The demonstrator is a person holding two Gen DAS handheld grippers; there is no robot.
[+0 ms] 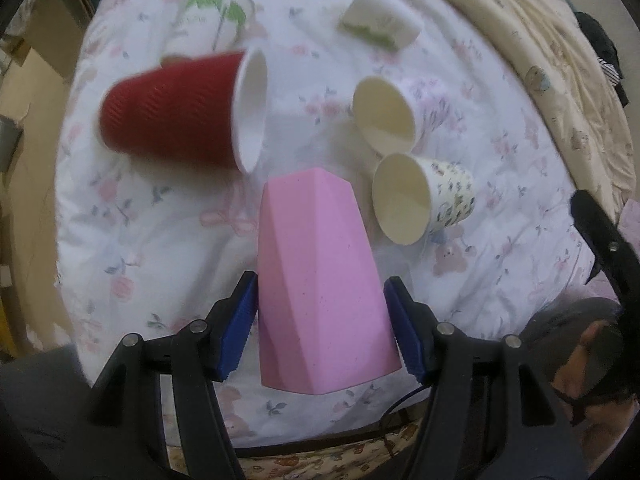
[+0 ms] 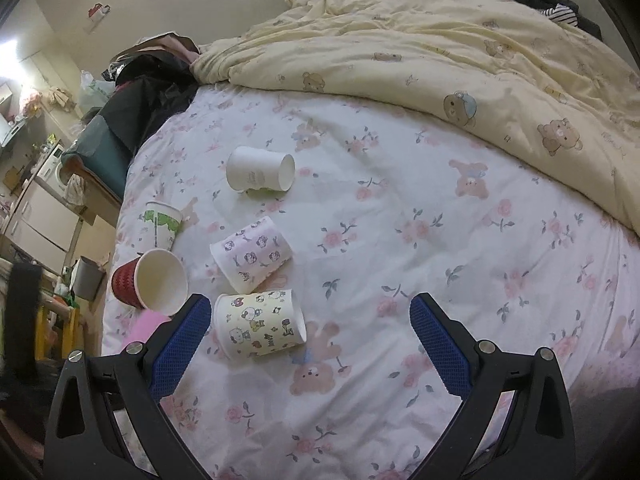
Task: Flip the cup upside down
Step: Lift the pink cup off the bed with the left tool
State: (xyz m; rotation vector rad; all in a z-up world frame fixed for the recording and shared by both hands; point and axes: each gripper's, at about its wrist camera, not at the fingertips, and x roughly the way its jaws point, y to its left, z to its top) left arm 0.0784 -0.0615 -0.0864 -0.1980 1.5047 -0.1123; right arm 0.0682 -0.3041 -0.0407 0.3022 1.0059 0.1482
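A pink faceted cup (image 1: 320,280) stands upside down on the flowered bed sheet (image 1: 140,220), between the blue pads of my left gripper (image 1: 322,314). The jaws stand close to its sides with a thin gap, so I cannot tell if they grip it. A sliver of the pink cup shows in the right wrist view (image 2: 146,326). My right gripper (image 2: 310,322) is open and empty above the sheet, just over a cup with cartoon prints (image 2: 260,324) lying on its side.
A red ribbed cup (image 1: 180,108) lies on its side beyond the pink one, blurred. Two patterned cups (image 1: 394,114) (image 1: 420,198) lie on their sides to the right. A green-print cup (image 1: 208,20) and a white cup (image 1: 380,20) lie farther off. A yellow quilt (image 2: 440,60) covers the far bed.
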